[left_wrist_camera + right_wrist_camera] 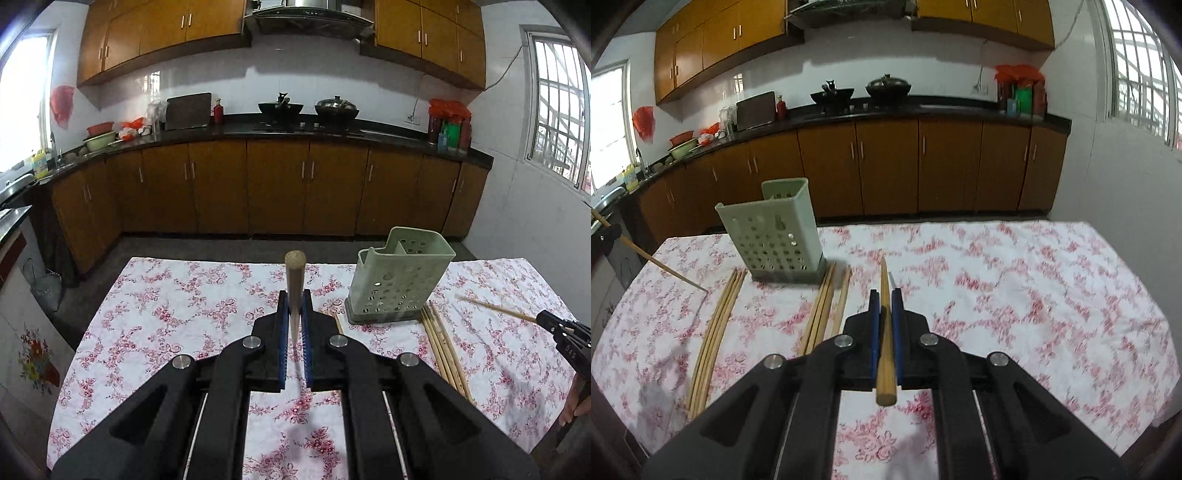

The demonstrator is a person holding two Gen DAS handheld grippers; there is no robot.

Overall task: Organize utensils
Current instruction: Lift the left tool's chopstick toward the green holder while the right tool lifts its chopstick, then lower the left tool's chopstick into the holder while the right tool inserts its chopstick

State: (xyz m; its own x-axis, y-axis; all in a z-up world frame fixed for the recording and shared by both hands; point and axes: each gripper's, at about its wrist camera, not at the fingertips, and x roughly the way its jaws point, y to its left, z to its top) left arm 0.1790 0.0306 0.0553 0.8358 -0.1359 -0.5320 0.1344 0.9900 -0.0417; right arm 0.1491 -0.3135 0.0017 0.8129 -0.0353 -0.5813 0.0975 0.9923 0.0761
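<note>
My left gripper (294,300) is shut on a wooden chopstick (294,273), held above the table with its thick end pointing away from me. My right gripper (885,300) is shut on another chopstick (885,354), thick end toward the camera and thin tip forward. A pale green perforated utensil holder (397,280) (774,232) stands upright on the floral tablecloth (166,314), with two compartments showing. Loose chopsticks (443,354) lie beside it; in the right wrist view there is one bundle (716,332) left of the holder and another (822,314) at its right.
In the left wrist view the right gripper (561,328) and its chopstick enter from the right, with a hand (576,402) below. Beyond the table's far edge are floor, brown cabinets (277,188), and a dark counter with a wok (280,108) and a pot.
</note>
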